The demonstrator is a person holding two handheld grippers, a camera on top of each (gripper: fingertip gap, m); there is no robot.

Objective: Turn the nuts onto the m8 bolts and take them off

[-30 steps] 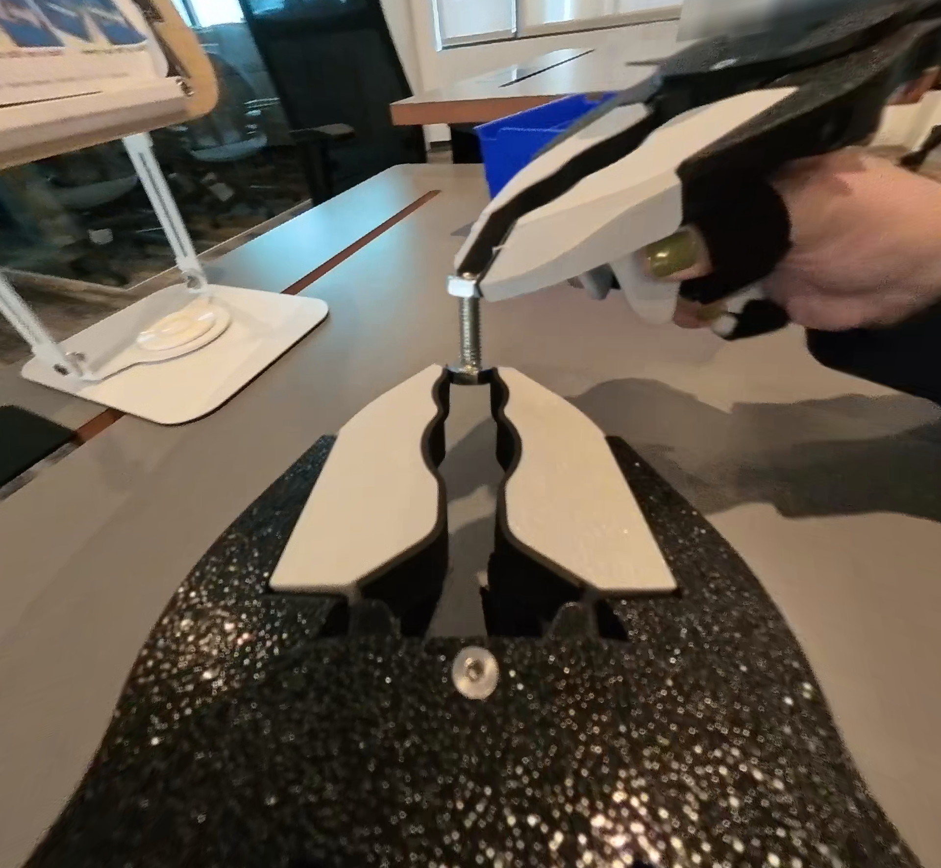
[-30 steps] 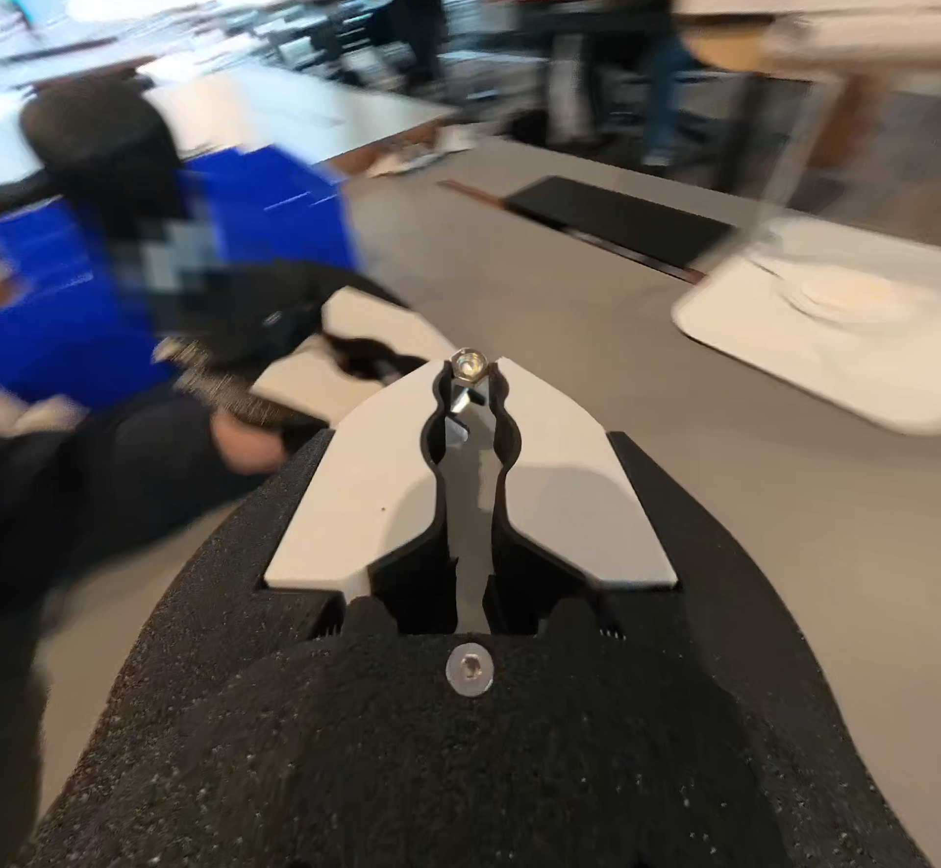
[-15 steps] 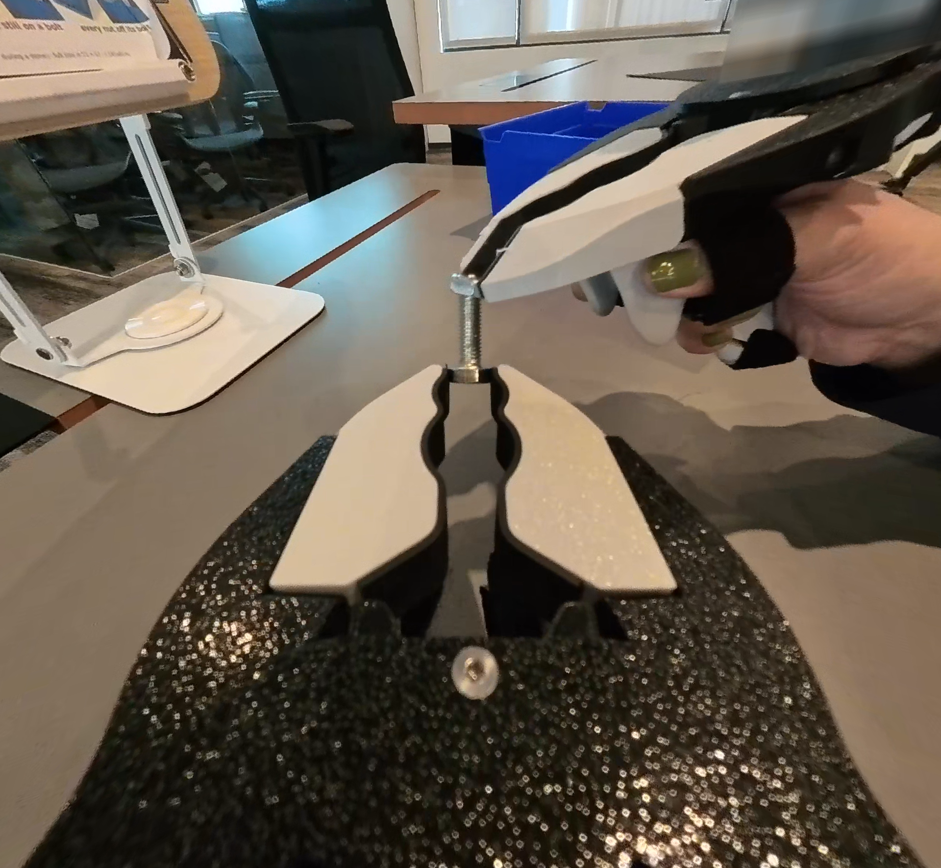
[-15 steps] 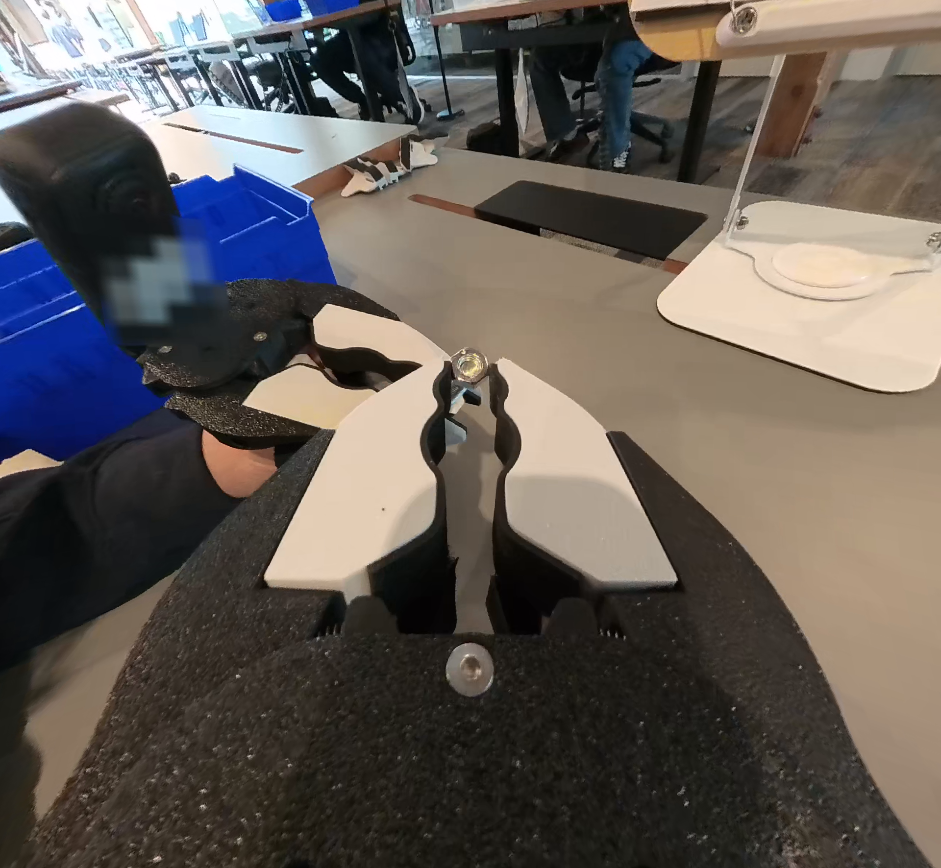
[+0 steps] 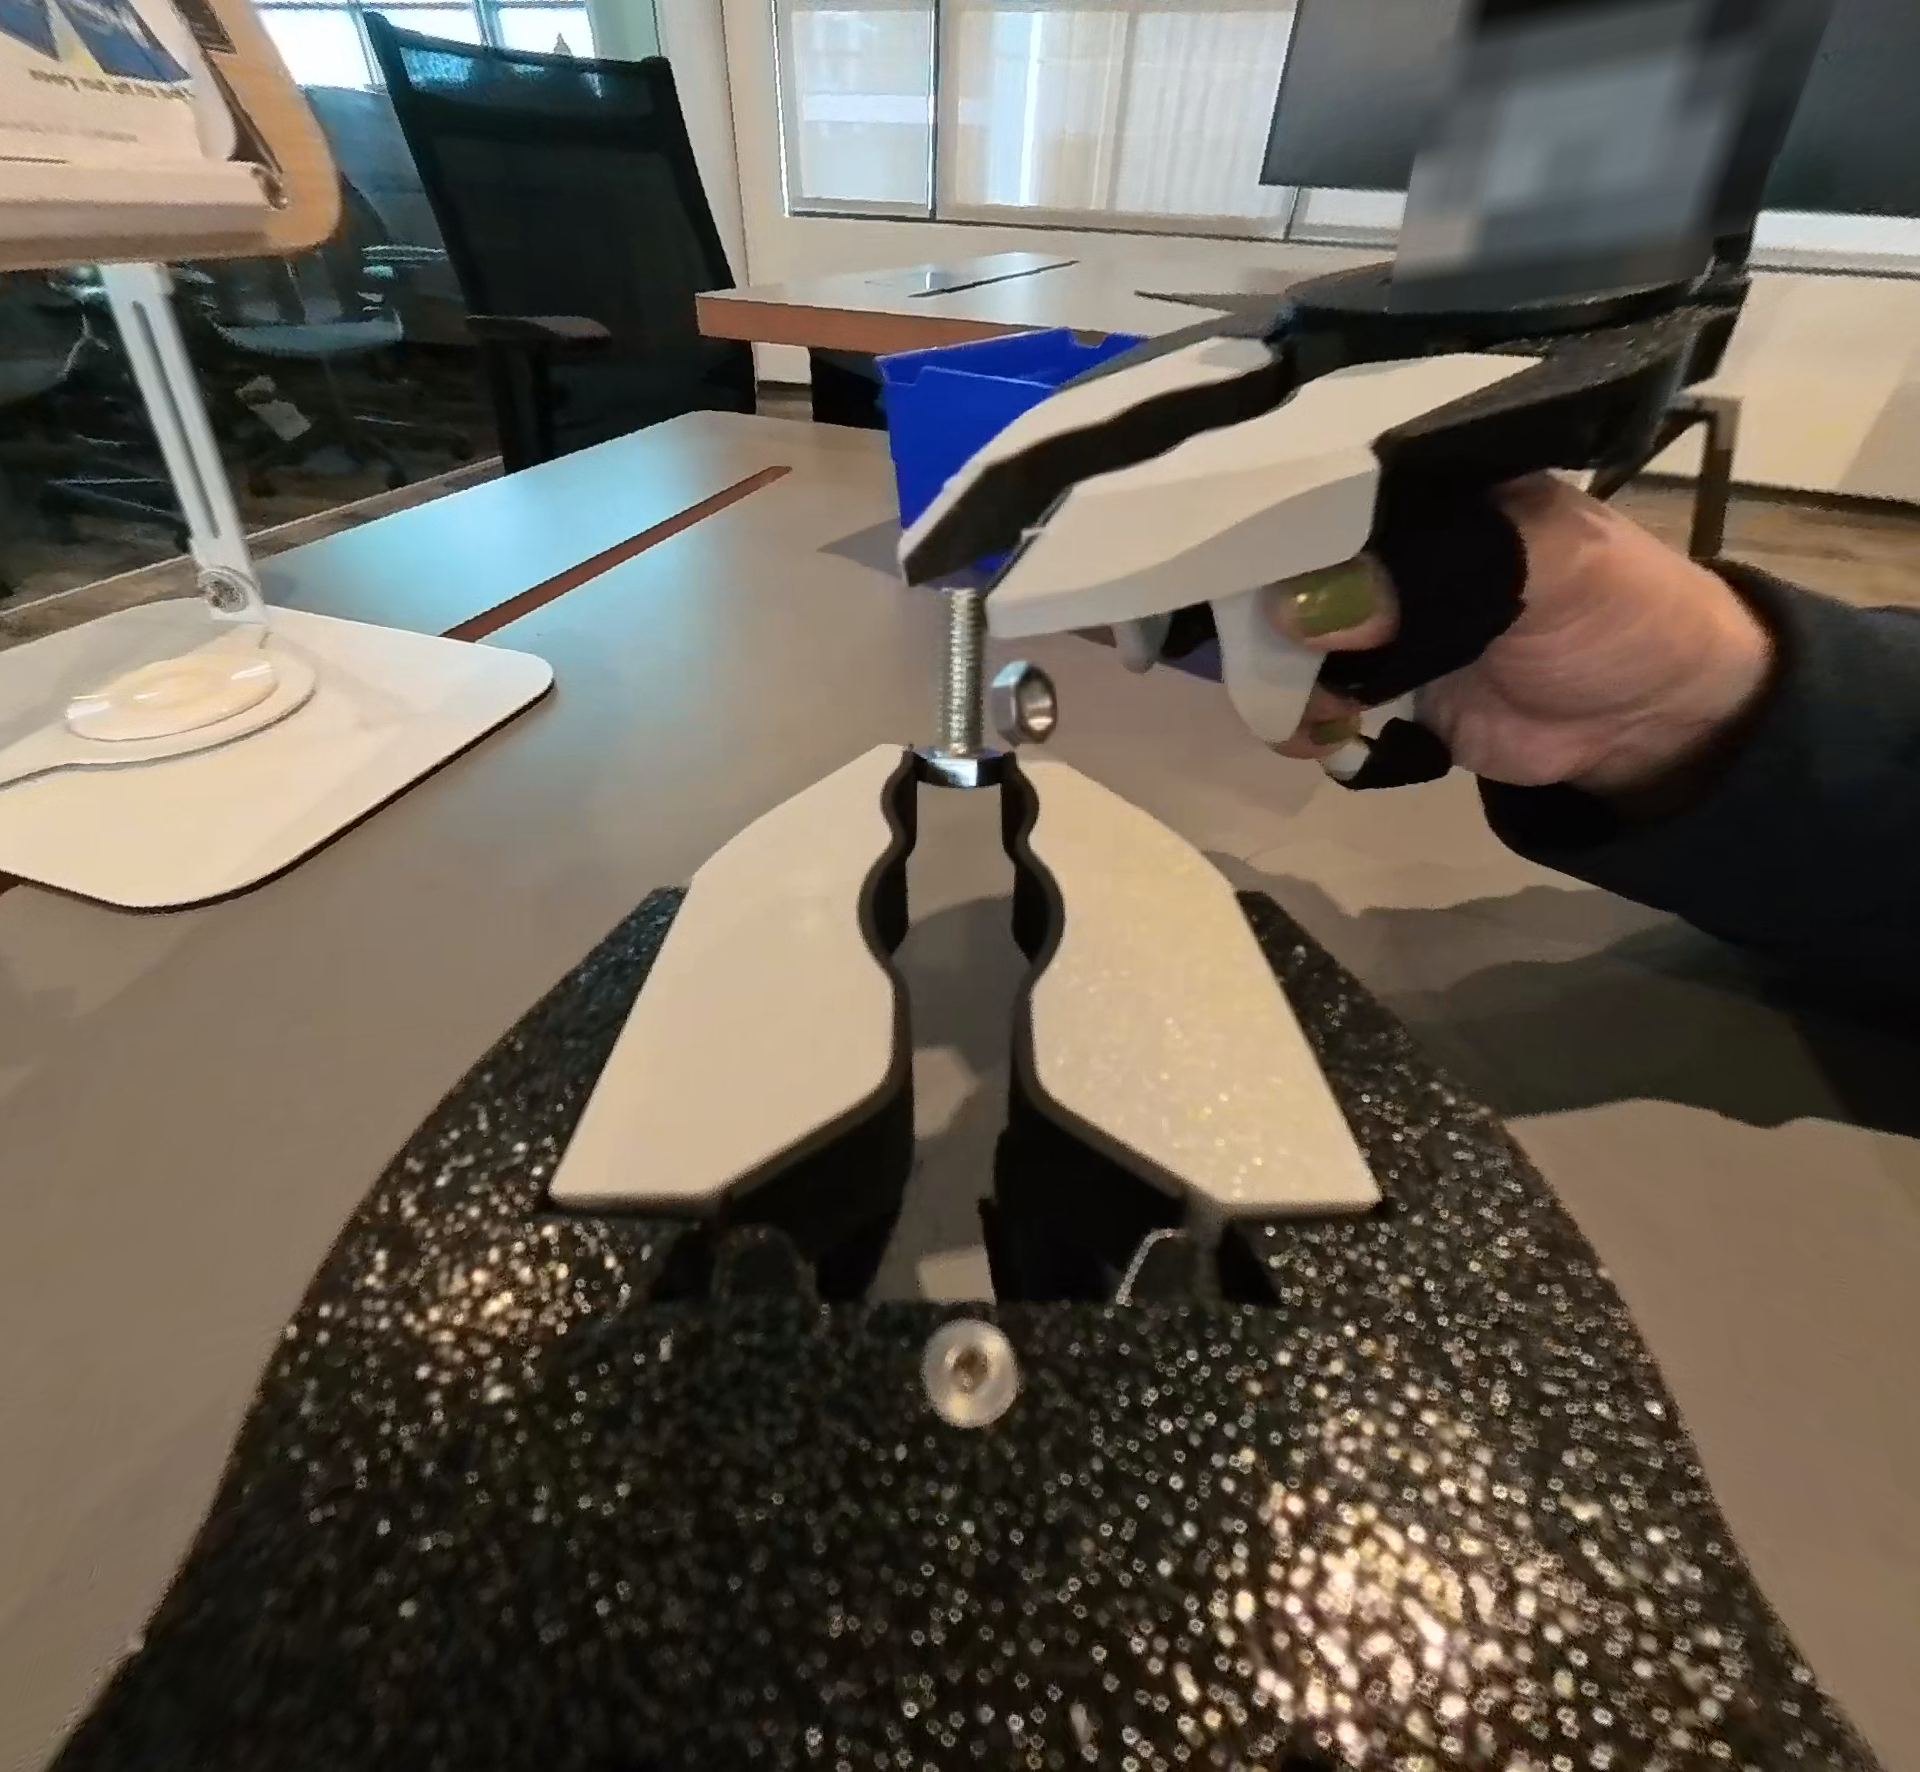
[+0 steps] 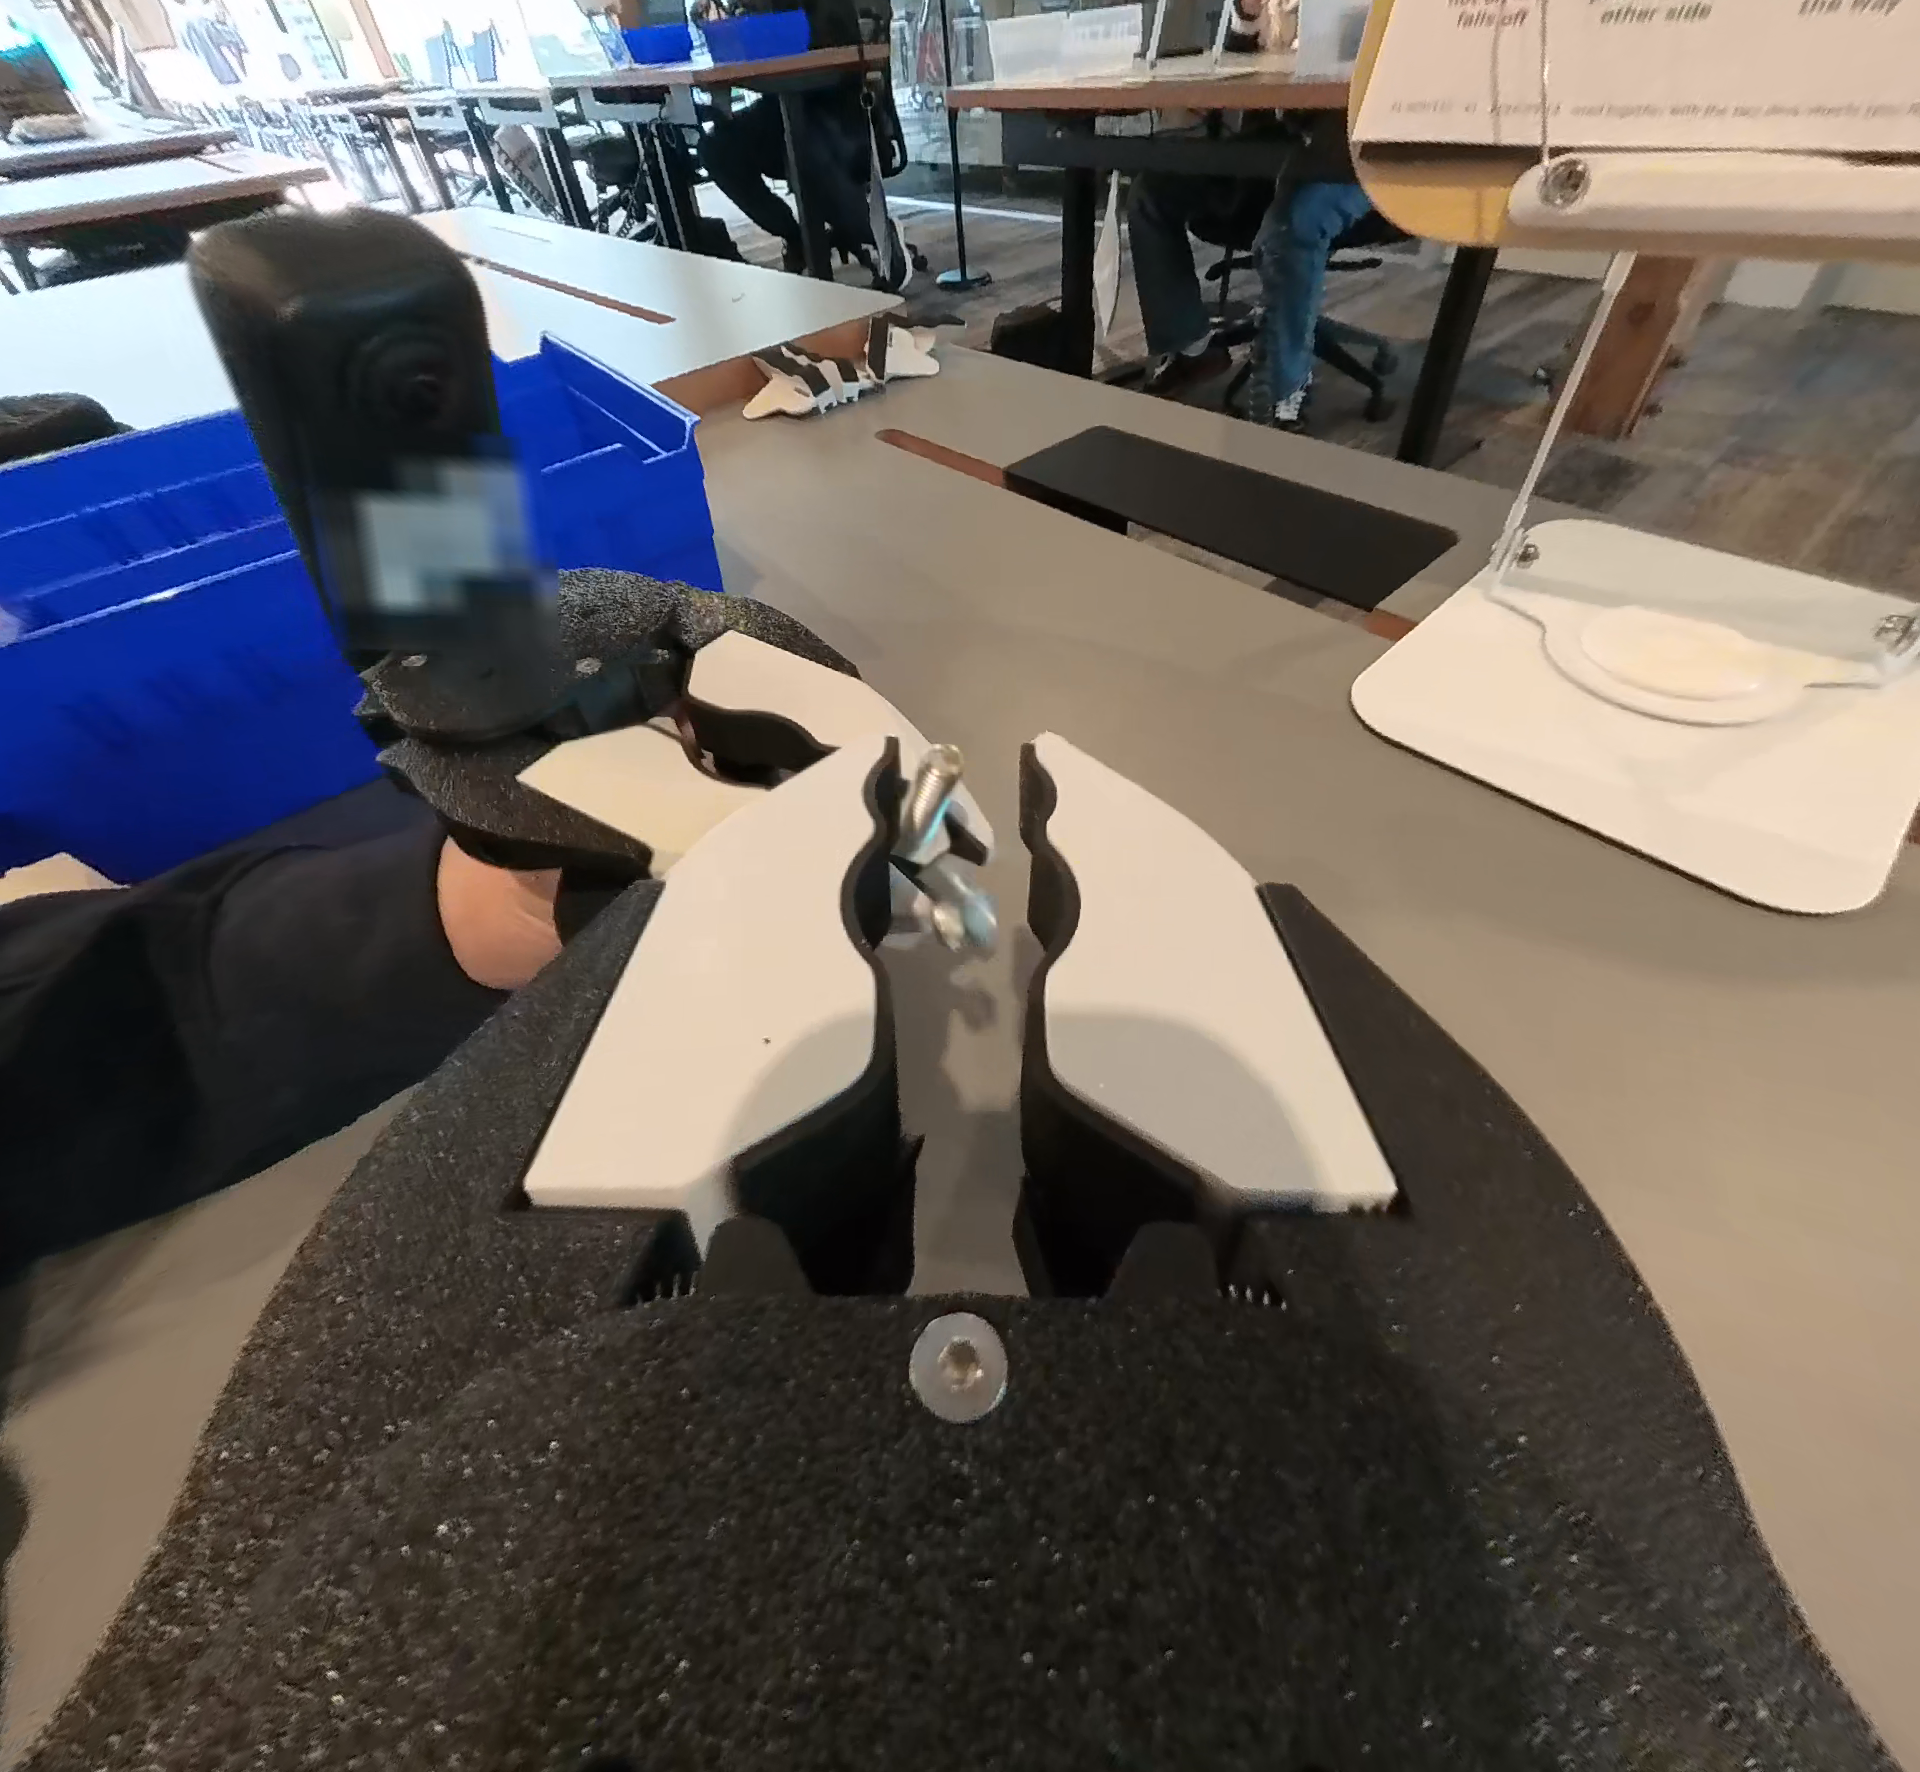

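My left gripper (image 5: 958,772) is shut on the hex head of a silver bolt (image 5: 961,673), which stands upright with its threaded shaft pointing up. My right gripper (image 5: 971,569) hovers over the bolt's tip with its jaws apart and nothing in them. A silver nut (image 5: 1023,704) is loose in the air just right of the shaft, below the right fingers. In the right wrist view the bolt (image 6: 928,808) shows between my open right gripper's (image 6: 956,766) fingers, with the nut (image 6: 961,912) blurred below it. The left gripper (image 6: 727,756) reaches in from the left.
A blue bin (image 6: 156,642) stands at the table's far side, also seen in the left wrist view (image 5: 956,413). A white stand base (image 5: 208,735) holding an instruction board is beside the work spot. A black pad (image 6: 1226,512) lies on the grey table (image 5: 520,943). The tips of both grippers are at nearly the same place.
My right gripper opened and let go of the nut, which has come off the bolt's top and is dropping beside the shaft. The left gripper still holds the bolt.
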